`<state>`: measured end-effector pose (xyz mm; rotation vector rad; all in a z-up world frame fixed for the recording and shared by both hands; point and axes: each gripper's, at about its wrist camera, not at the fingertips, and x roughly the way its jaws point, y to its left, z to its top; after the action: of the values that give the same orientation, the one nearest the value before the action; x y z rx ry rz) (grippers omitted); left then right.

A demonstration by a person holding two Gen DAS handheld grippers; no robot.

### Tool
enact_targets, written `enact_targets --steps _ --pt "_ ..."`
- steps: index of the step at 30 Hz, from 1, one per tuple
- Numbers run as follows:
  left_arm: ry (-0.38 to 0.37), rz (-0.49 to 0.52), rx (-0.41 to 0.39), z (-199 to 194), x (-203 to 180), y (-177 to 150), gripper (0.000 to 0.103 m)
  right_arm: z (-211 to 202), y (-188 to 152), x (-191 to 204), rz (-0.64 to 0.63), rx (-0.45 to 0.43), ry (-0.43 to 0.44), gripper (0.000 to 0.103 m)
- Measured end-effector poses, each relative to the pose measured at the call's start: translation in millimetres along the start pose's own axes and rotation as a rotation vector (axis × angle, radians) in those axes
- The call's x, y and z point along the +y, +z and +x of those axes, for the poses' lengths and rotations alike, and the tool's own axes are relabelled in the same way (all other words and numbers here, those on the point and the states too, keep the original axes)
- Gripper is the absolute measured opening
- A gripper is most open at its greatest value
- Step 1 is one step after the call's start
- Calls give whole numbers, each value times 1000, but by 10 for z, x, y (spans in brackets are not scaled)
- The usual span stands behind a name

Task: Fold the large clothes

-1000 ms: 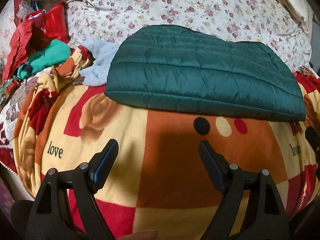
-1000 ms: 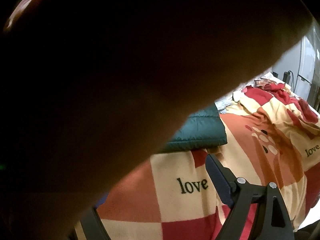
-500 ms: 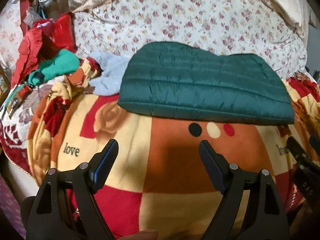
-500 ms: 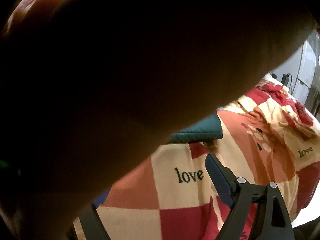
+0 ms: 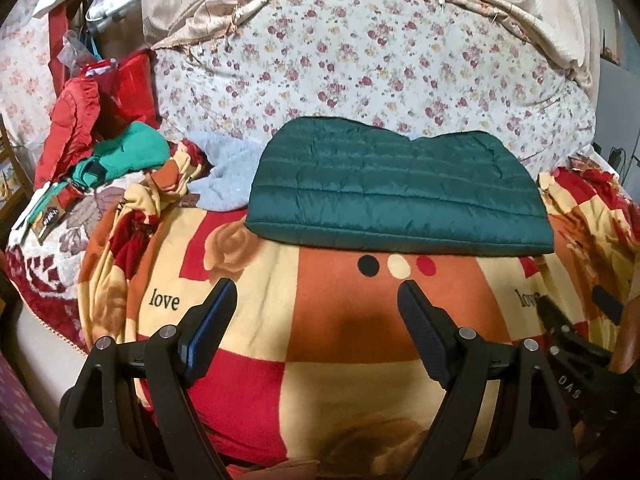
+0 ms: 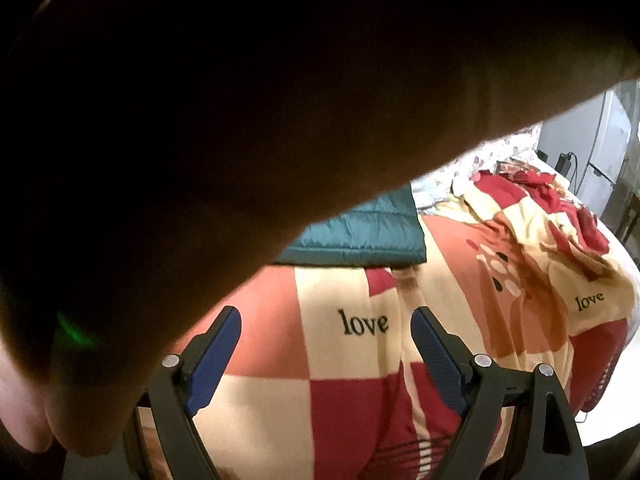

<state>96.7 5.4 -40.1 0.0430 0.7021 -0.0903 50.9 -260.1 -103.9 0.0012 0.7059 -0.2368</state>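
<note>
Green quilted jacket lay folded flat on the patterned blanket at frame centre, upper edge against the floral bedding. Below it, the left gripper and right gripper both hovered, jaws wide apart, holding nothing.

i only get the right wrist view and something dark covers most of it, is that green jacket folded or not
Observer: Yes. The left wrist view shows the whole green quilted jacket folded into a flat block on the patterned blanket.
Operator: is the other side holding anything
Observer: No. The left hand-held gripper is open and empty, short of the jacket's near edge.
Operator: more clothes nearby
Observer: A pale blue garment lies at the jacket's left edge, and a pile of red and green clothes sits farther left.
</note>
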Motion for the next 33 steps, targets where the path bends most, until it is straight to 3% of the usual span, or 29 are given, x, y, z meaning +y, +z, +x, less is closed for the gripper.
enact_targets --steps 22,33 --pt "-20 44 34 -77 -118 -94 83 -213 6 445 70 23 58 89" --pt "-15 59 53 -23 -134 -141 83 -92 -4 474 103 59 93 89"
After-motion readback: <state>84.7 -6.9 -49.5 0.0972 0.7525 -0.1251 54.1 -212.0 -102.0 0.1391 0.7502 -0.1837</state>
